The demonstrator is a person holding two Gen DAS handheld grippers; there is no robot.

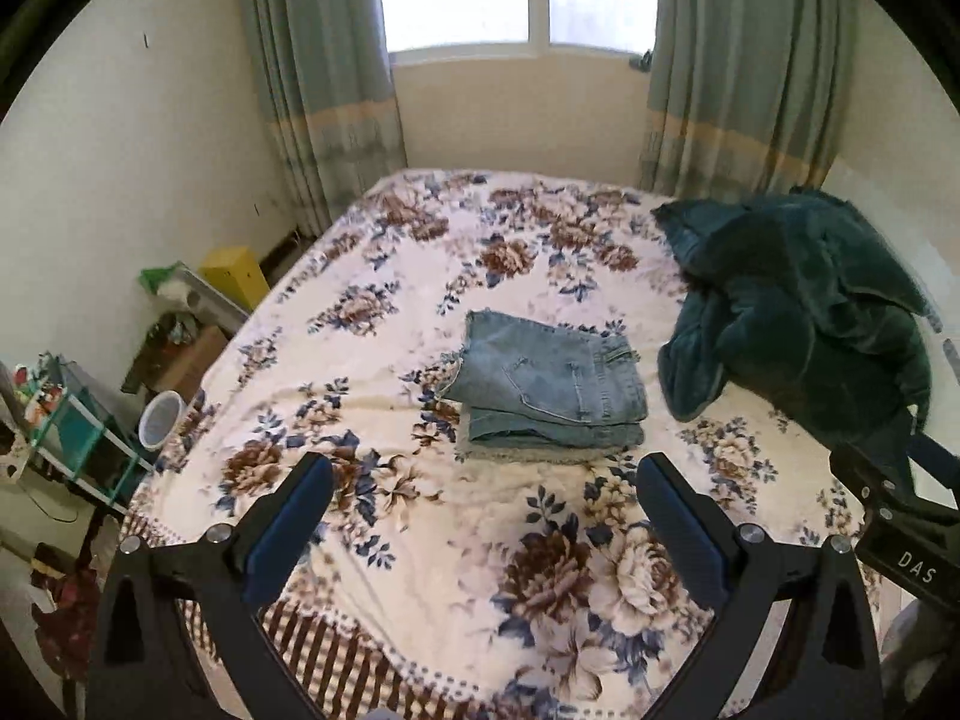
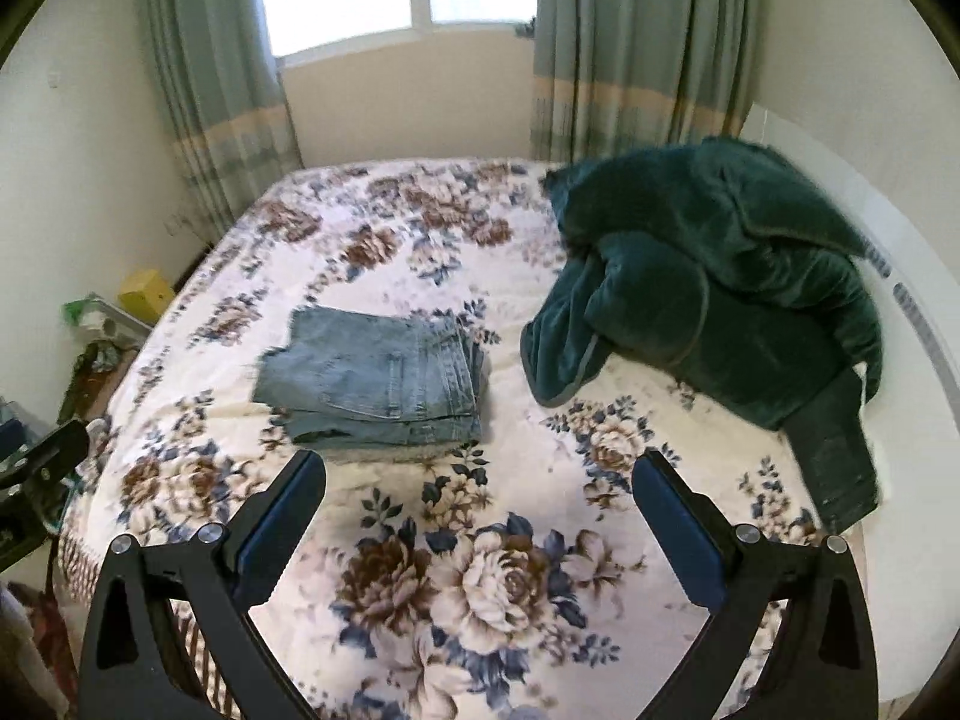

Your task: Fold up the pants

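Light blue jeans (image 1: 549, 387) lie folded into a compact stack on the floral bed cover (image 1: 420, 540). They also show in the right wrist view (image 2: 372, 381), left of centre. My left gripper (image 1: 483, 480) is open and empty, held above the bed just in front of the jeans. My right gripper (image 2: 480, 477) is open and empty, in front of and to the right of the jeans. Part of the right gripper's body (image 1: 900, 516) shows at the right edge of the left wrist view.
A dark green fleece blanket (image 2: 720, 294) lies bunched on the right side of the bed, also in the left wrist view (image 1: 804, 306). A yellow box (image 1: 234, 276), a shelf rack (image 1: 78, 426) and a white bin (image 1: 159, 420) stand on the floor left of the bed. Curtains (image 1: 324, 90) and a window are behind.
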